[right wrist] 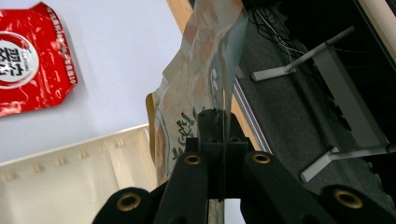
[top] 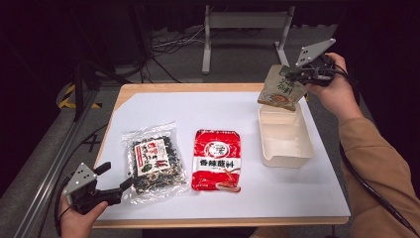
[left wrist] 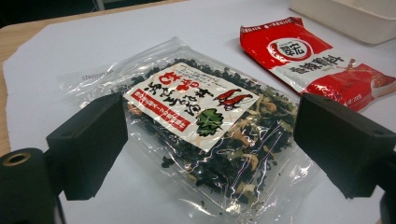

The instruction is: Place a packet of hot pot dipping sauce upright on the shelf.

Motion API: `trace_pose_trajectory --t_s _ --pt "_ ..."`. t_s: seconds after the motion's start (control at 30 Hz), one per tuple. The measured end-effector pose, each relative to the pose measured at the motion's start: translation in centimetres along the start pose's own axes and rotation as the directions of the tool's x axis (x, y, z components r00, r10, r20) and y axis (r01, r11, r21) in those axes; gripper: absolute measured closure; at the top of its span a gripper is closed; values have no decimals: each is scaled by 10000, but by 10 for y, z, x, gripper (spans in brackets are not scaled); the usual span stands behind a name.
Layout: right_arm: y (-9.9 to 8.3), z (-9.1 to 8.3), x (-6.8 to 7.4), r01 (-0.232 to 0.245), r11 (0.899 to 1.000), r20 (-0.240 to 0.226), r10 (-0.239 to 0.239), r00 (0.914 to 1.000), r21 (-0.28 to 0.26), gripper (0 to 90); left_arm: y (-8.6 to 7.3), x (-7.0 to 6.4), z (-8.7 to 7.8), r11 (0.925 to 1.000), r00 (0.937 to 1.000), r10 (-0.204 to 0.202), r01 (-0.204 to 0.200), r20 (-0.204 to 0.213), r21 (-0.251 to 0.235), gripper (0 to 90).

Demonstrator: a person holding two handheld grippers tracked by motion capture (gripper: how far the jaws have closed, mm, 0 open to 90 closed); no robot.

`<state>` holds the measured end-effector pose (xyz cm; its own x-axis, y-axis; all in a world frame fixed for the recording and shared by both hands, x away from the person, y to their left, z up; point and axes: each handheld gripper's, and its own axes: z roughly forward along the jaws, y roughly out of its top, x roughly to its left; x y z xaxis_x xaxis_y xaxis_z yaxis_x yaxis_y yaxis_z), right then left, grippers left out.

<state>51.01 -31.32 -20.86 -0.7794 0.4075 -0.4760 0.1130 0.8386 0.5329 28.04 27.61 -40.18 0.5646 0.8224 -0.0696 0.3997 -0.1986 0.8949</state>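
My right gripper (top: 292,75) is shut on the top edge of a beige sauce packet (top: 280,89), which hangs over the far end of a cream plastic tray (top: 285,157). In the right gripper view the packet (right wrist: 198,84) runs up from between the closed jaws above the tray (right wrist: 70,182). My left gripper (top: 119,178) stands open at the near left of the table, its jaws either side of the near corner of a clear bag of dried seaweed (top: 152,161). The seaweed bag (left wrist: 205,126) lies flat on the white sheet, with a red seasoning packet (top: 216,159) beside it.
The white sheet (top: 198,106) covers a wooden table whose edge shows at the left and front. Beyond the far edge stand a metal frame (top: 242,29) and cables on the floor. The red seasoning packet (left wrist: 313,60) lies between the bag and the tray.
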Motion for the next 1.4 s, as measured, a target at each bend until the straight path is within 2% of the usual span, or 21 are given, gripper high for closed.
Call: trace_pose_trajectory --t_s 0.33,0.6,1.07,1.4 --pt "-13 18 -7 220 9994 146 -224 9996 277 892 0 0 1 10000 10000 -15 15 26 -4 107" --pt "-22 31 -10 -28 9995 96 25 10000 314 892 -1 0 1 10000 10000 -37 37 4 27 107" --pt "-30 42 -9 150 9977 78 -155 9998 655 892 -1 0 1 10000 10000 1 -1 33 57 107" --pt "-26 46 -4 378 9975 -312 -360 9989 598 892 -1 1 1 10000 10000 13 -13 13 47 107"
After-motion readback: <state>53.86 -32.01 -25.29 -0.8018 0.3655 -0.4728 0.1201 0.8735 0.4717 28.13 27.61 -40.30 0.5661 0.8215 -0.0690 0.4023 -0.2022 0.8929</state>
